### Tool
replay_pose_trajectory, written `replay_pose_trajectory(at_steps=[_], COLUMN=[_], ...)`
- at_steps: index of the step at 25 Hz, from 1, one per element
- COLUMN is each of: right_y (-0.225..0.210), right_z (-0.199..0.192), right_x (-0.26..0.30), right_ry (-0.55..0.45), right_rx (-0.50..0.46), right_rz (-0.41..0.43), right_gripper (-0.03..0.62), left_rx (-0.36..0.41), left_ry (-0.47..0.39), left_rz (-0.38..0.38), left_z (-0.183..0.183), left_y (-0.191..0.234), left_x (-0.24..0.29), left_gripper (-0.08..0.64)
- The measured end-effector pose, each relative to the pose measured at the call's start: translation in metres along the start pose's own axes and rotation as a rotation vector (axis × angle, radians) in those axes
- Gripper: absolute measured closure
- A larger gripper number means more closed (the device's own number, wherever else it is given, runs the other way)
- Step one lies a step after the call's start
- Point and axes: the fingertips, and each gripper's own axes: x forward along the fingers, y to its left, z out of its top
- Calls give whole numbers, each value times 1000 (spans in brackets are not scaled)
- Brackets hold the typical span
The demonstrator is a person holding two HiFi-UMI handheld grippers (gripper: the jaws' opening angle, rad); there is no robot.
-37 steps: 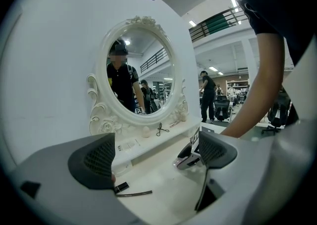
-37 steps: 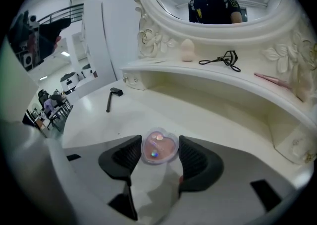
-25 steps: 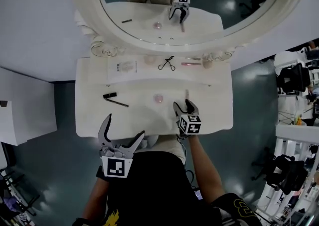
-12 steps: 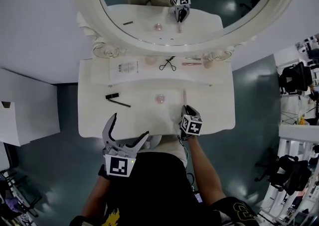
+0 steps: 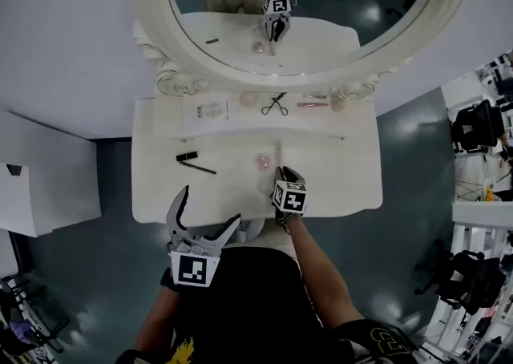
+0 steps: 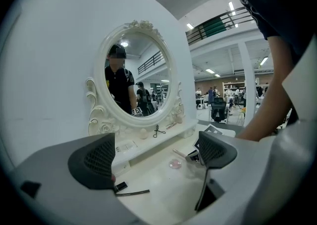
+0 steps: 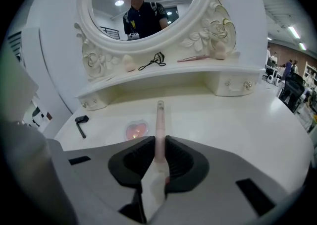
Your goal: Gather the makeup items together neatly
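1. Your left gripper (image 5: 208, 208), lower left of the head view, hangs wide and empty.
2. The fingers of your right gripper (image 7: 159, 157) pinch the pink stick (image 7: 159, 122) near one end, at lower centre. It could pivot or slip.
3. Its tip could knock the pink compact (image 7: 136, 131) just beyond.

1 eyelash curler (image 5: 274, 104), 2 pink tubes (image 5: 309, 103), 2 beige sponges (image 5: 248, 99)

- tabletop (image 5: 224, 190): white, smooth, semi-gloss lacquered look
- mirror frame (image 7: 208, 30): white, carved relief, glossy
- pink tube (image 7: 159, 120): translucent plastic, smooth
- right tool (image 7: 159, 157) pads (image 7: 130, 162): dark, matt, finely ribbed
- eyelash curler (image 7: 152, 61): thin dark metal
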Motion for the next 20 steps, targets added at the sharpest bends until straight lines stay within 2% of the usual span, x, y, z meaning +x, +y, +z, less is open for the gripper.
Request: replay_pose_trajectory(at_steps=[6, 12, 14, 20], right_y=[12, 17, 16, 20], right_z=[-9, -16, -14, -17], right_x=[7, 8, 5, 7], right_ry=[30, 27, 29, 24], right_rx=[18, 114, 110, 57], right_rz=[-7, -29, -47, -25], right_gripper=[511, 509, 509, 502], left_rx=[-27, -25, -20, -28], left_ry=[-4, -14, -12, -18], left_rz=[31, 37, 36, 37], left_z=[-5, -3, -3, -2], left_y=[8, 10, 9, 8], left_x=[-9, -8, -8, -8], left_gripper=[26, 26, 26, 26])
